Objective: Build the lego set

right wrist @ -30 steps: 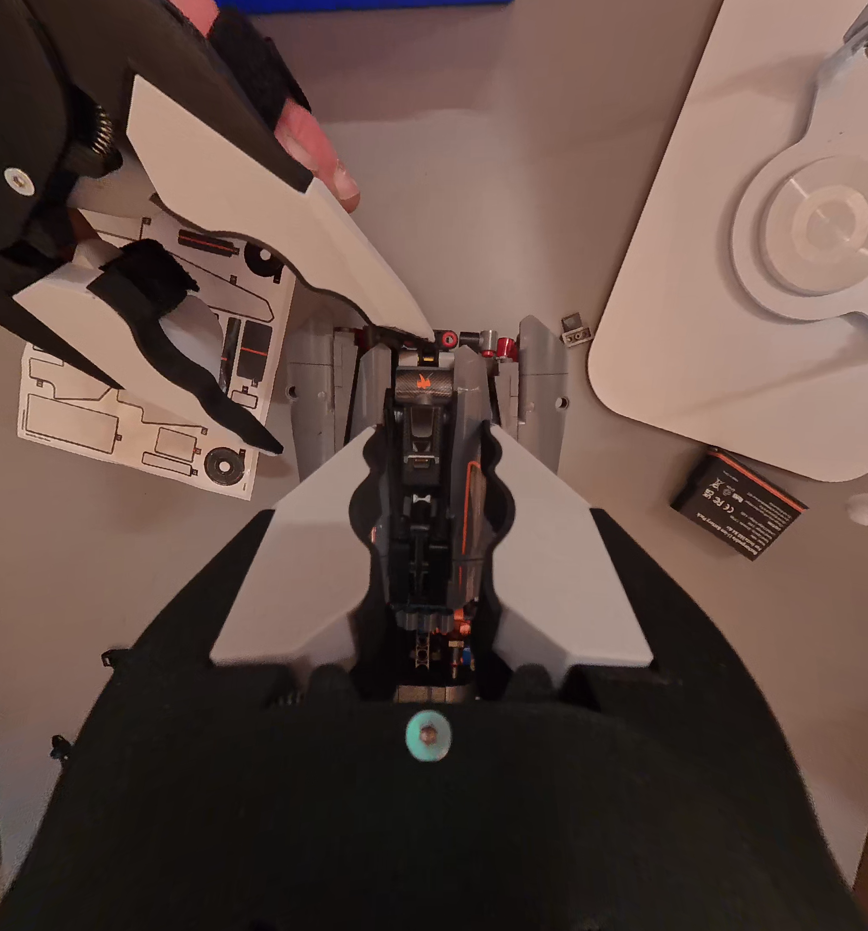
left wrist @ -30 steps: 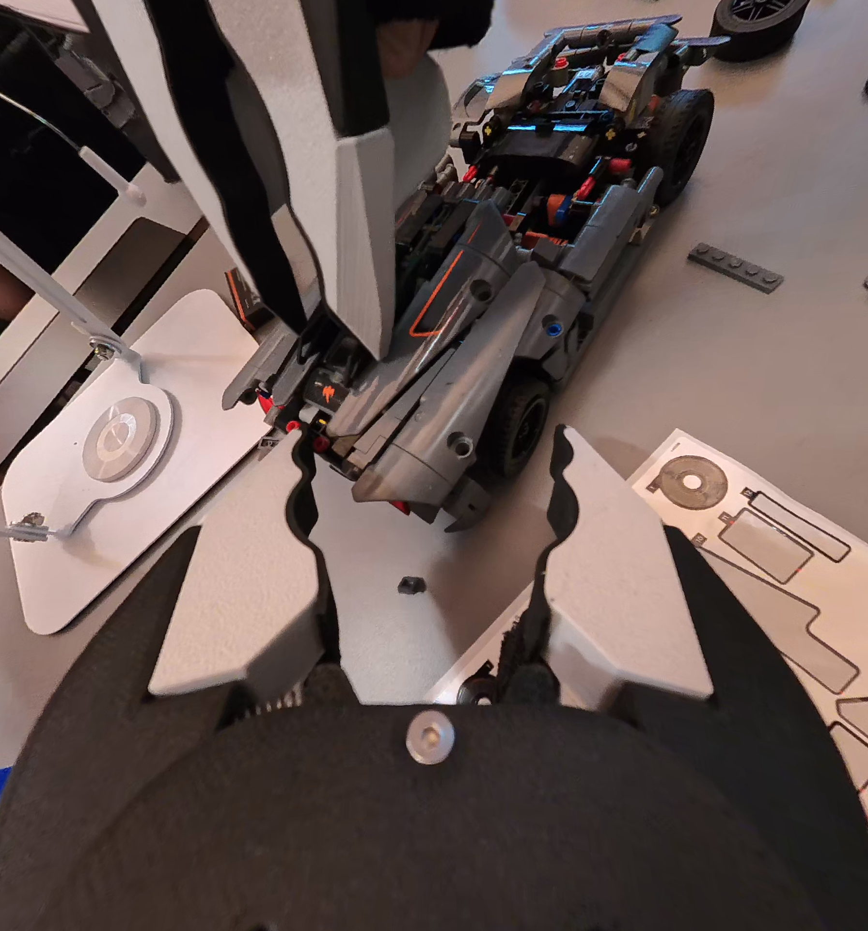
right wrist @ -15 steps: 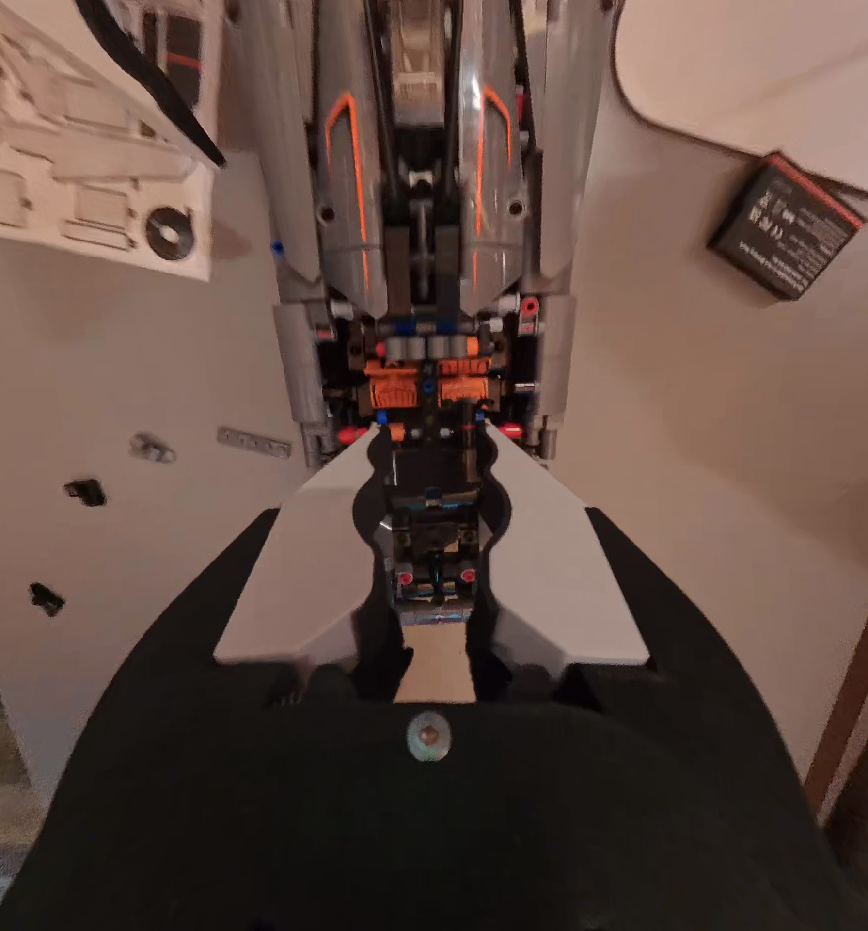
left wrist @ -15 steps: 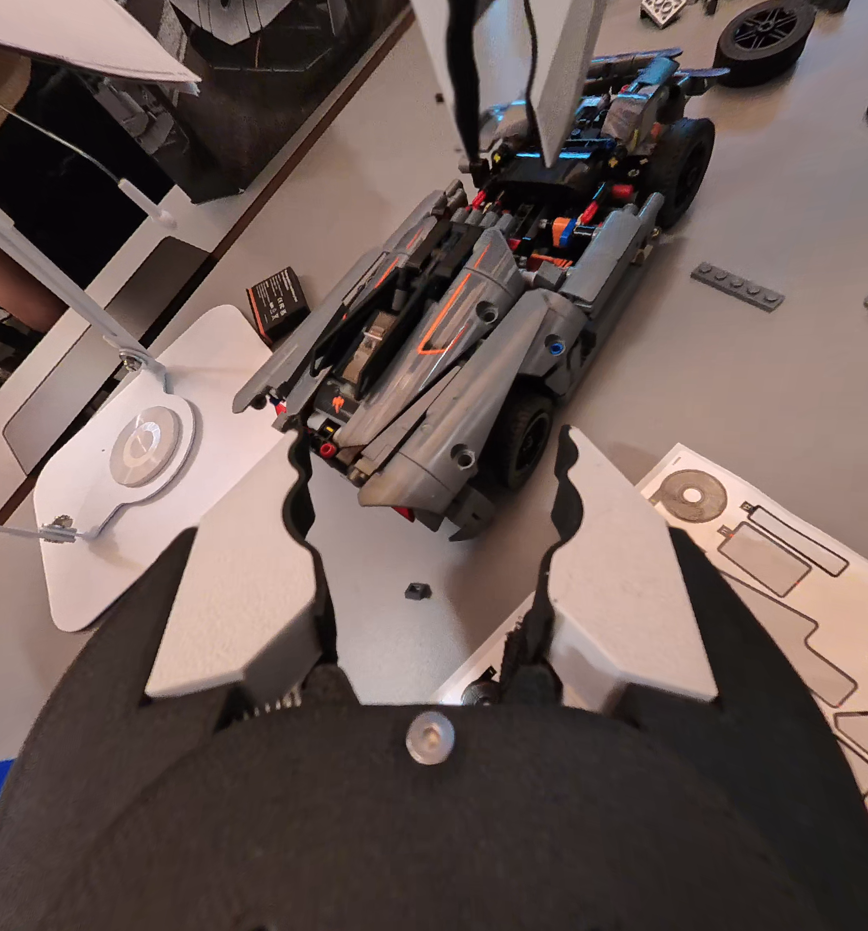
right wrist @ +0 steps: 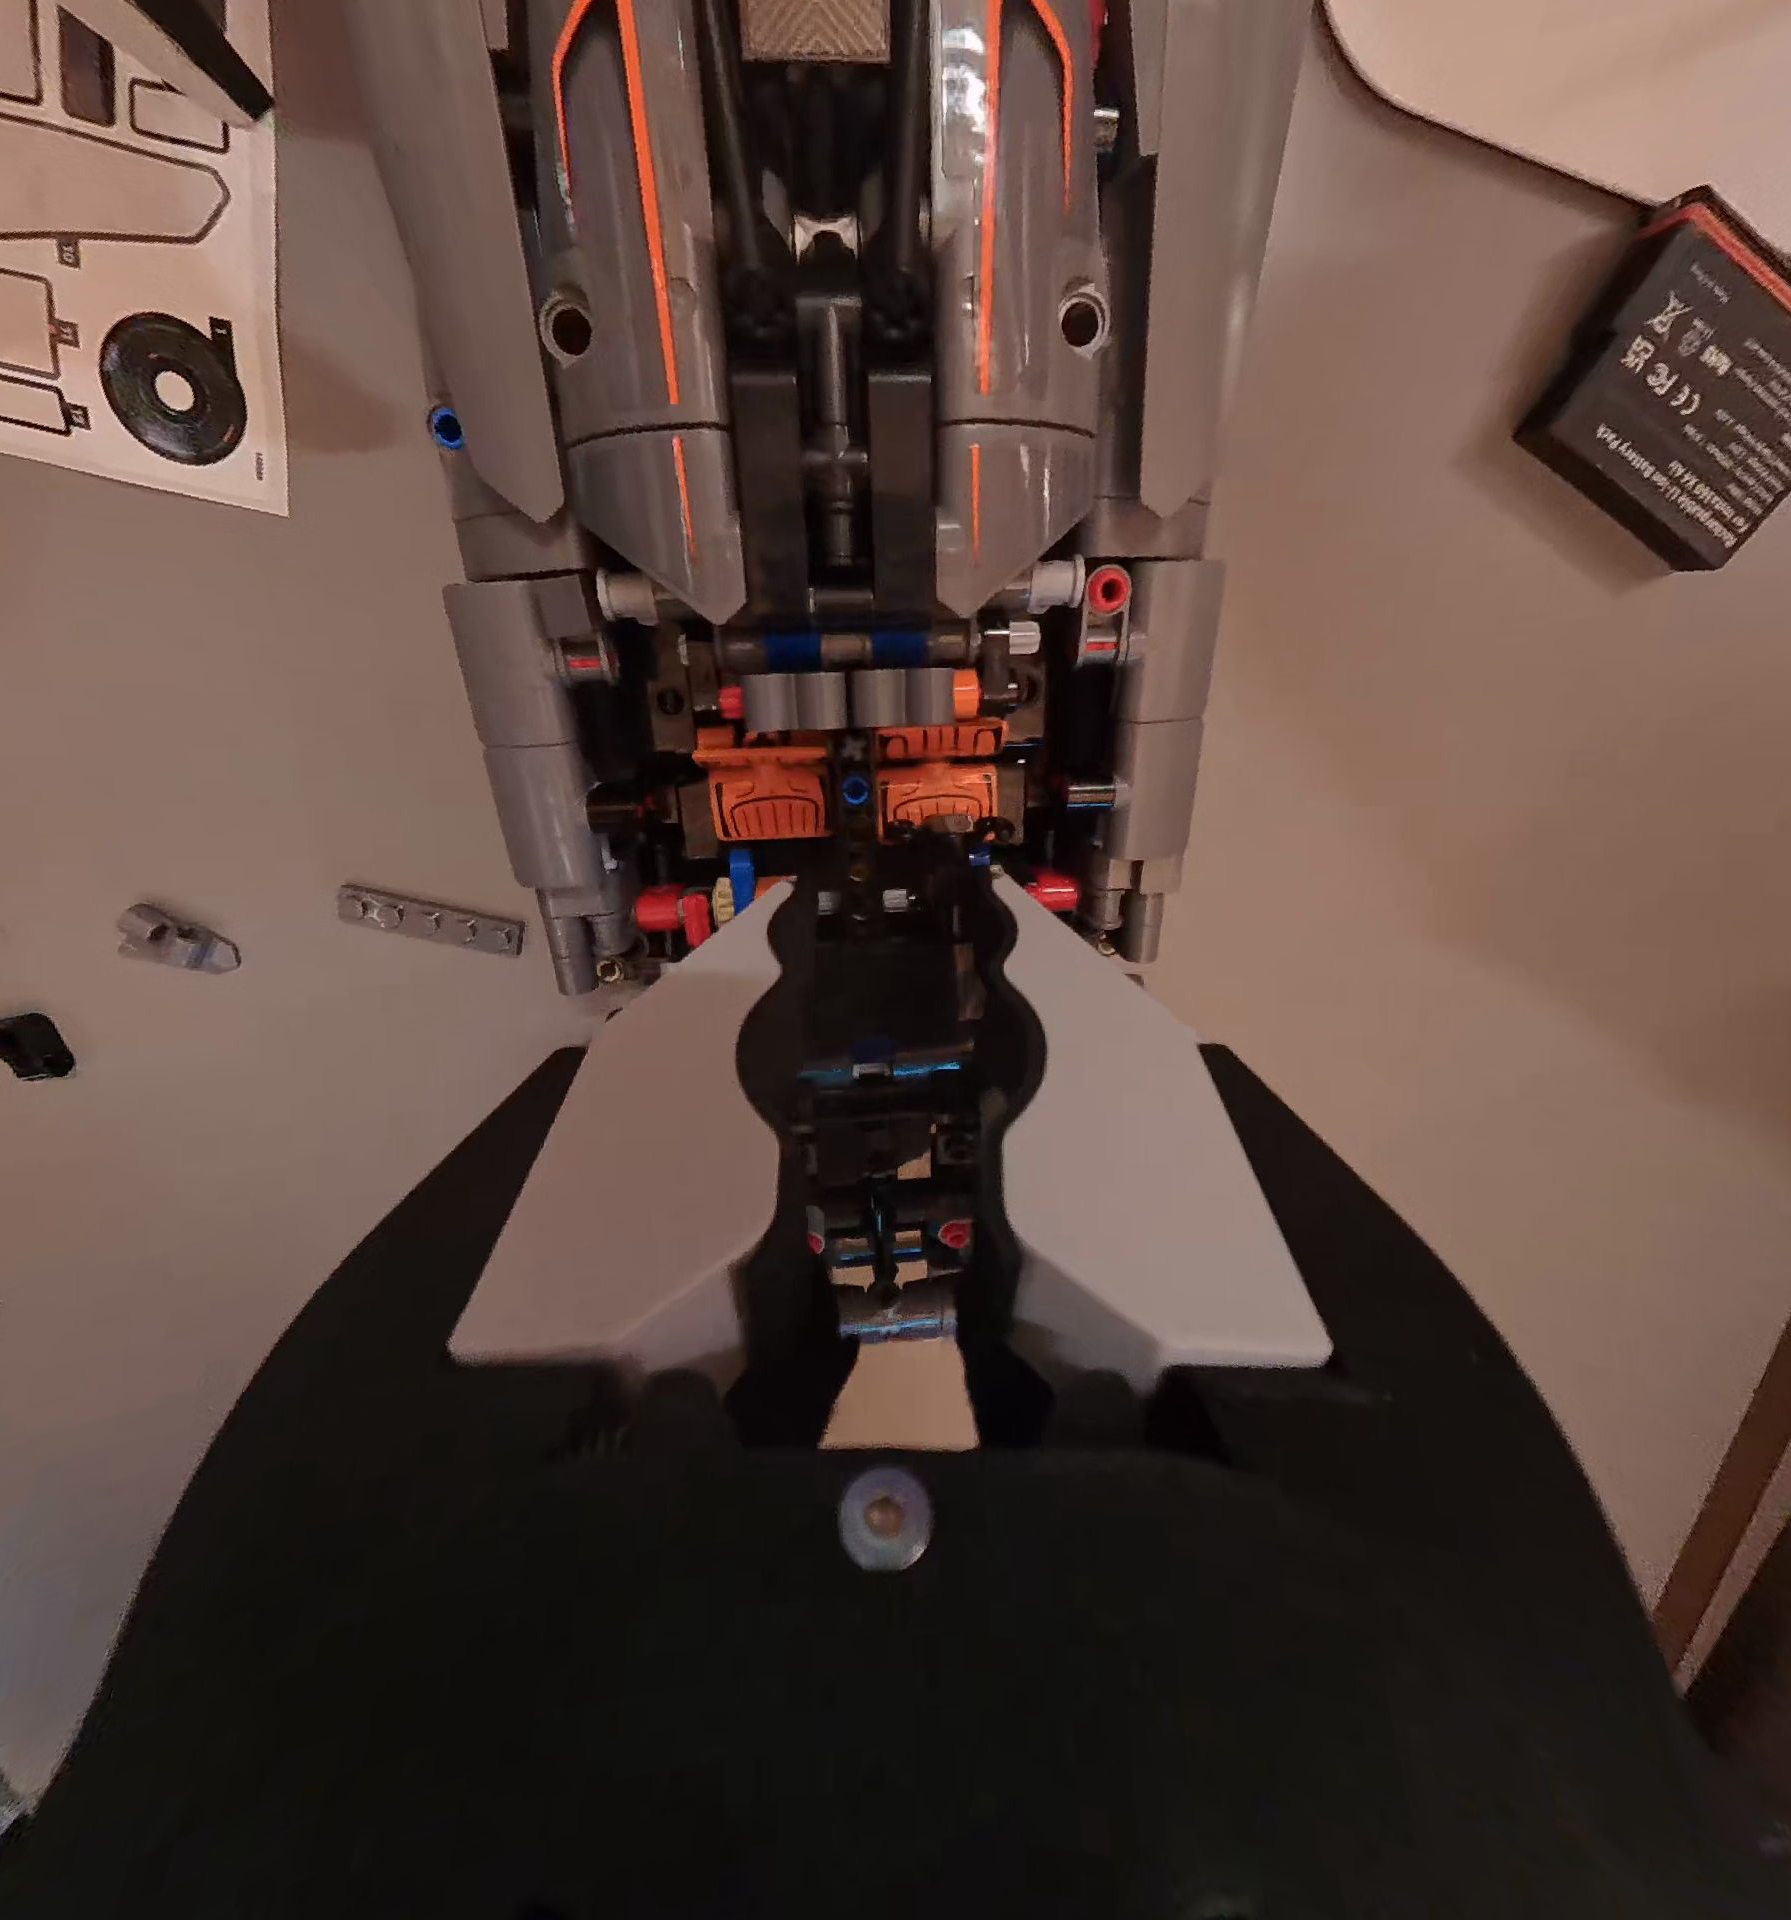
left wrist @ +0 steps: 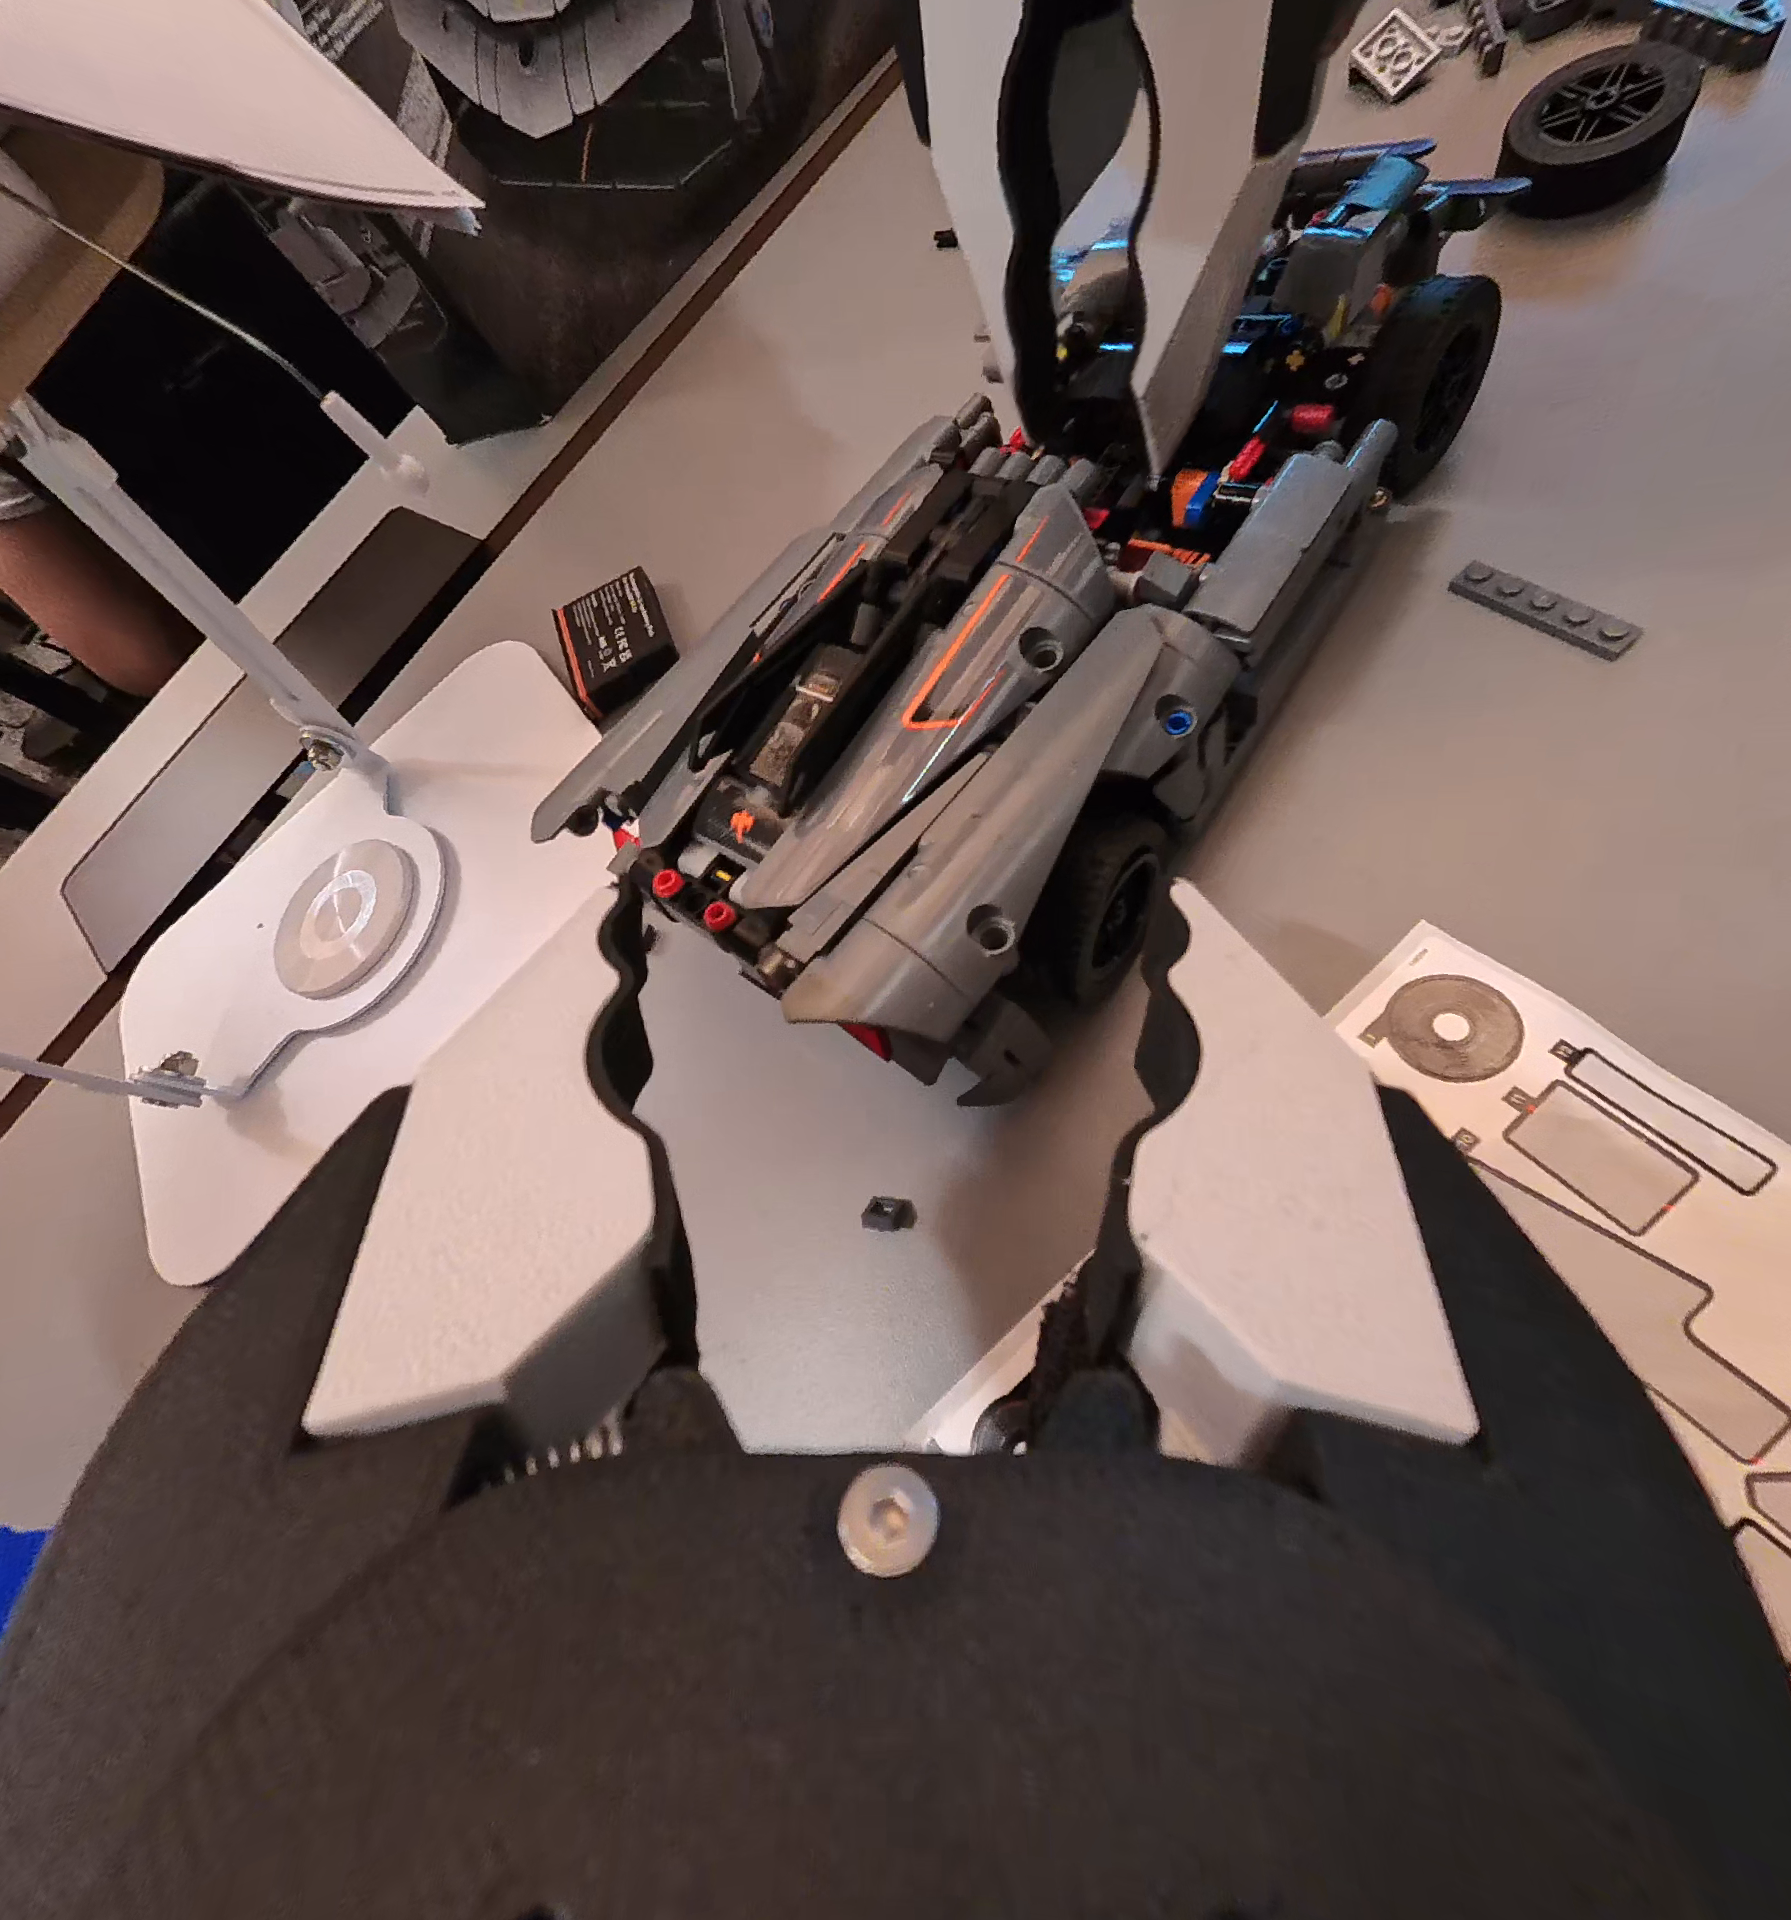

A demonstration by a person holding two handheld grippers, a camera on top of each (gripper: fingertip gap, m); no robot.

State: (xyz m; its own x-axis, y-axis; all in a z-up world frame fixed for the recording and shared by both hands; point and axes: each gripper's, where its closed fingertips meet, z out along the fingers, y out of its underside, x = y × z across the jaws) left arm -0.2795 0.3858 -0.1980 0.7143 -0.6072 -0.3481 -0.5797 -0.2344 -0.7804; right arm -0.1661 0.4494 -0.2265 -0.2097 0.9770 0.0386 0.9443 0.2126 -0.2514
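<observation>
The grey and black lego car [left wrist: 974, 707] with orange stripes stands on the grey table [left wrist: 1493, 831], nose toward my left gripper. My left gripper [left wrist: 896, 925] is open and empty, just in front of the car's nose. A small dark piece [left wrist: 888, 1212] lies on the table between its fingers. My right gripper [left wrist: 1083, 426] comes down from above over the car's cockpit. In the right wrist view the right gripper [right wrist: 896, 894] is open, its fingers straddling the black centre of the car [right wrist: 829, 416] behind the orange seats [right wrist: 766, 805].
A sticker sheet [left wrist: 1597, 1195] lies to the right of the left gripper. A white stand base [left wrist: 330, 935] and a black battery [left wrist: 616, 644] lie left of the car. A grey studded plate [right wrist: 431, 920], small loose pieces [right wrist: 179, 940] and a wheel [left wrist: 1608, 114] lie around. My right fingertips sit around 15 cm from my left ones.
My right gripper has moved from the car's nose back along the car to the cockpit and come lower. My left gripper has hardly moved.
</observation>
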